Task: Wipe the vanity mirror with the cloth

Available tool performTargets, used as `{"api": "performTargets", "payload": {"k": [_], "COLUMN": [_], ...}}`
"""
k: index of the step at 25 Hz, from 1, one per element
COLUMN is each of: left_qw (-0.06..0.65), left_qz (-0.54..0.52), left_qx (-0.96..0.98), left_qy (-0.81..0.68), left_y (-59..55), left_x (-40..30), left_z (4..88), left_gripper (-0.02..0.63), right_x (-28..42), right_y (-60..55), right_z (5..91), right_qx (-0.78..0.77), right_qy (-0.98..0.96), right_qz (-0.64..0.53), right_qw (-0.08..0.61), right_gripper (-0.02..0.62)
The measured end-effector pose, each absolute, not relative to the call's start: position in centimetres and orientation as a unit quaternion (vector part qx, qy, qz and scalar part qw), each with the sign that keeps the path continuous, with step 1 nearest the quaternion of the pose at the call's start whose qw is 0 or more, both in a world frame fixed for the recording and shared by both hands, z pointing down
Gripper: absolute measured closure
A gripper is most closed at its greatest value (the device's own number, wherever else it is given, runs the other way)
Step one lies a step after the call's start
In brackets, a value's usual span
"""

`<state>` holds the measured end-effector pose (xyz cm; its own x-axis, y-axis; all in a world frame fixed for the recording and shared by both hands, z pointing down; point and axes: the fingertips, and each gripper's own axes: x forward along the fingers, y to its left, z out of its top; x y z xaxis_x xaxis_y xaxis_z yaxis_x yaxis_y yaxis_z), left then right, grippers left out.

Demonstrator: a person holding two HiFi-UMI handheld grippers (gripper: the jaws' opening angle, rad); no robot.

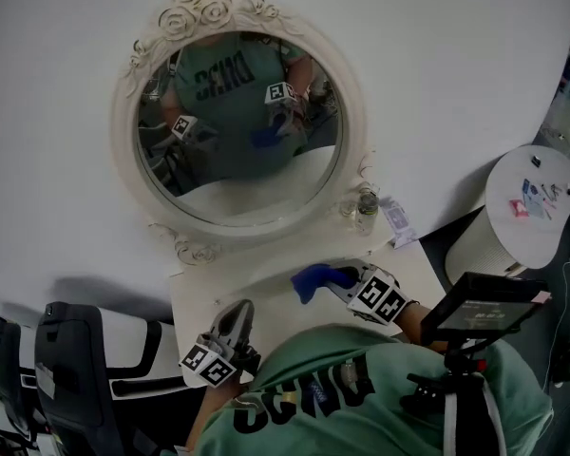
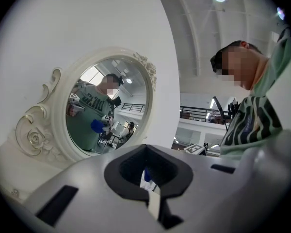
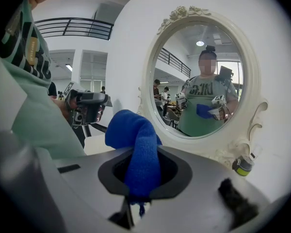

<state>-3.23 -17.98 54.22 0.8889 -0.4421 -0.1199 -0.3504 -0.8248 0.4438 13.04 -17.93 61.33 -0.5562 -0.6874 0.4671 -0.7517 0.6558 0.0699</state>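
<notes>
An oval vanity mirror [image 1: 237,131] in an ornate white frame stands against the white wall at the back of a white vanity table [image 1: 266,283]. A blue cloth [image 1: 313,280] sticks out of my right gripper [image 1: 337,278], which is shut on it and held over the table, below the mirror's lower right. The right gripper view shows the cloth [image 3: 138,149] bunched between the jaws, with the mirror [image 3: 201,81] ahead and apart from it. My left gripper [image 1: 236,319] hovers at the table's front edge, jaws together and empty. In the left gripper view the mirror [image 2: 104,113] is ahead to the left.
A small glass jar [image 1: 366,207] and a flat packet [image 1: 397,221] sit by the mirror's right foot. A round white side table [image 1: 532,198] stands to the right, and a black screen on a stand [image 1: 475,307] is in front of it. A black chair [image 1: 71,369] is at the left.
</notes>
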Motion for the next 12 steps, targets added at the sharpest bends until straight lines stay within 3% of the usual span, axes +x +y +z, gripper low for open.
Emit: {"api": "performTargets", "payload": {"k": [12], "left_qw": [0.207], "left_qz": [-0.119], "left_qx": [0.945], "left_qy": [-0.223], "left_y": [-17.5], "left_x": [-4.5], "left_z": [54.0], "left_gripper": [0.606], "right_x": [11.7], "right_y": [-17.8], "right_z": [60.8], "right_qx": [0.393], "right_qy": [-0.884], "right_qz": [0.045], "right_qw": [0.25], "right_gripper": [0.546]}}
